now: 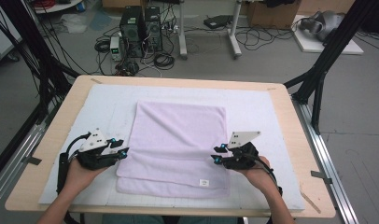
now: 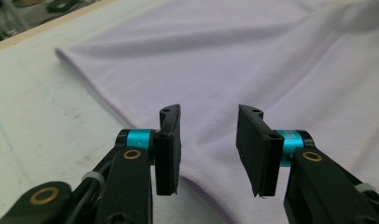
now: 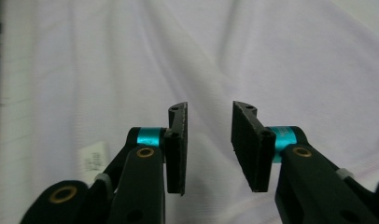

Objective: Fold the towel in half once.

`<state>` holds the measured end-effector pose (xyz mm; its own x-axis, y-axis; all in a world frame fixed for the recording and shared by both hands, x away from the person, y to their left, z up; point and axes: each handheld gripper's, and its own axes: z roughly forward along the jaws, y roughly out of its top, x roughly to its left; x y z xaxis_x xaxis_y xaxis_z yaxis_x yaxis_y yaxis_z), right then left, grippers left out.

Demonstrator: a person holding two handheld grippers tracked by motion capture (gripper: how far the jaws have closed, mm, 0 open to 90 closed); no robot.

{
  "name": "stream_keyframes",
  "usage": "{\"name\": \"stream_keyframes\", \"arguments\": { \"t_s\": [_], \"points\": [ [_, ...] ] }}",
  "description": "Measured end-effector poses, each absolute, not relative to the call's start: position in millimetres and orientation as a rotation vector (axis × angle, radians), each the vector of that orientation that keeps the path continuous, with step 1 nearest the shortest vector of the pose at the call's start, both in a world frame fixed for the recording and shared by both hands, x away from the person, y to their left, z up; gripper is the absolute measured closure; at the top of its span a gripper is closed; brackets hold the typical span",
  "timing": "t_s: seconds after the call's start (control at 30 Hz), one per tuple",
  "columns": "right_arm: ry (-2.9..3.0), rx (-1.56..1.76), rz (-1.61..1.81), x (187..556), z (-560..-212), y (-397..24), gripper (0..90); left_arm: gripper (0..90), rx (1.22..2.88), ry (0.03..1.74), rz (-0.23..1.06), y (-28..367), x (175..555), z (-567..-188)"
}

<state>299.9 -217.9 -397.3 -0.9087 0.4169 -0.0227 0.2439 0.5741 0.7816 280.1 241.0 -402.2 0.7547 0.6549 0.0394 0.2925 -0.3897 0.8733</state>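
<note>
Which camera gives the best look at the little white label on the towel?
The right gripper view: the label is close and large there, lying on the towel left of the jaws. The high view shows it as a tiny white patch near the towel's front edge.

A grey floor [image 1: 271, 60] runs behind the light wooden surface [image 1: 290, 121], which carries a white mat [image 1: 253, 100]. On the floor stand two black computer towers [image 1: 141, 30] with a small white box [image 1: 115, 48] beside them — loose black cables [image 1: 164, 59] coil all around. The white legs of a stand [image 1: 234, 28] rise nearby. Cardboard boxes [image 1: 271, 13] sit at the back, black frame struts [image 1: 334, 42] slant at both sides — the light is even.
</note>
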Motion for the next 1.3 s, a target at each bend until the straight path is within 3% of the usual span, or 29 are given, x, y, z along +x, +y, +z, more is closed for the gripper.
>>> {"name": "stream_keyframes", "arguments": {
  "t_s": [0.5, 0.57, 0.67, 0.73, 0.8, 1.3],
  "points": [
    [2.736, 0.517, 1.22, 272.3, -438.0, -217.3, 61.4, 62.5, 2.188, 0.603, 0.314, 232.6, 258.1, -440.9],
    [2.749, 0.525, 1.197, 270.9, -442.9, -216.9, 64.0, 63.7, 2.188, 0.601, 0.303, 231.4, 257.1, -444.9],
    [2.725, 0.536, 1.234, 269.4, -445.8, -218.7, 79.6, 74.0, 2.169, 0.603, 0.26, 232.3, 258.3, -446.2],
    [2.725, 0.507, 1.222, 268.1, -444.9, -217.4, 85.9, 83.8, 2.17, 0.587, 0.27, 231.0, 257.5, -446.5],
    [2.74, 0.488, 1.219, 267.4, -442.7, -216.7, 86.9, 86.6, 2.174, 0.584, 0.279, 230.5, 256.3, -444.4],
    [2.684, 0.398, 1.351, 251.9, -397.6, -233.2, 86.5, 87.3, 2.106, 0.497, 0.318, 234.8, 220.6, -406.1]
  ]
}}
